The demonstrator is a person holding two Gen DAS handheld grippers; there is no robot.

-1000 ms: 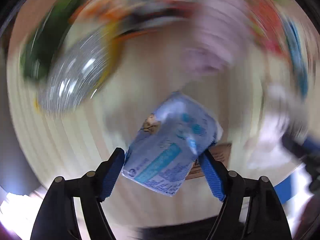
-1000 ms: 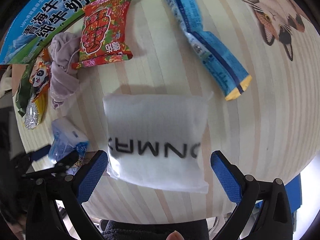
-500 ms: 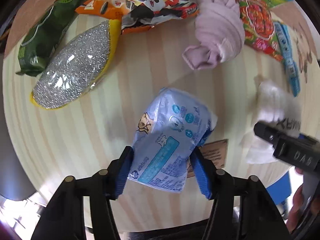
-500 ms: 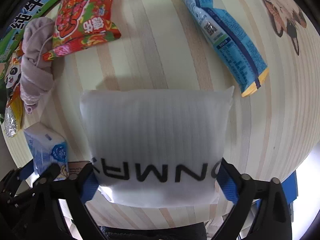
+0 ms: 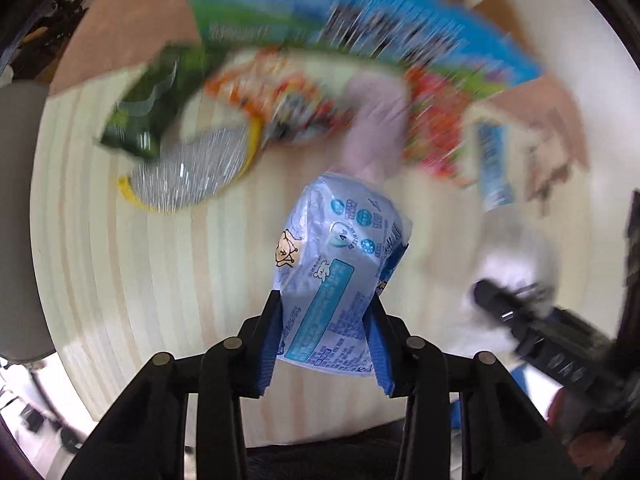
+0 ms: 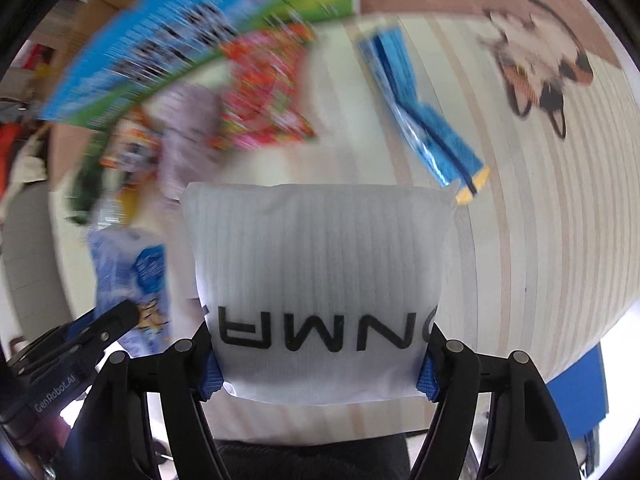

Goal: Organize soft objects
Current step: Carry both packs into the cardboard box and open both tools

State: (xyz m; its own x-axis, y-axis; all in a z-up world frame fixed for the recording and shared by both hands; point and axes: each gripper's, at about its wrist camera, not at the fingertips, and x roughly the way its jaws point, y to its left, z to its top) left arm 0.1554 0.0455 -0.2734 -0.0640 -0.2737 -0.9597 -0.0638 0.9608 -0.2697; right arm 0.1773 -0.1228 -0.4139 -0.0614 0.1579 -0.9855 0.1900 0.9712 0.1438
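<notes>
My left gripper (image 5: 326,344) is shut on a light blue tissue pack (image 5: 340,264) and holds it above the striped table. My right gripper (image 6: 320,364) is shut on a white foam pouch with black letters (image 6: 320,256), also held above the table. The tissue pack (image 6: 132,280) and the left gripper (image 6: 80,344) show at the lower left of the right wrist view. The right gripper (image 5: 536,332) and the white pouch (image 5: 516,256) show blurred at the right of the left wrist view. A pink cloth (image 5: 376,128) lies behind the tissue pack.
Snack bags lie at the back of the table: a green one (image 5: 148,116), a silver and yellow one (image 5: 188,172), an orange one (image 5: 272,92), a red one (image 6: 264,92). A long blue packet (image 6: 424,120) lies right of them. A blue and green carton (image 6: 168,44) stands behind. A cat picture (image 6: 540,68) shows at the far right.
Both grippers have closed tighter on their packs and lifted them off the table. The views have tilted up and now blur with motion.
</notes>
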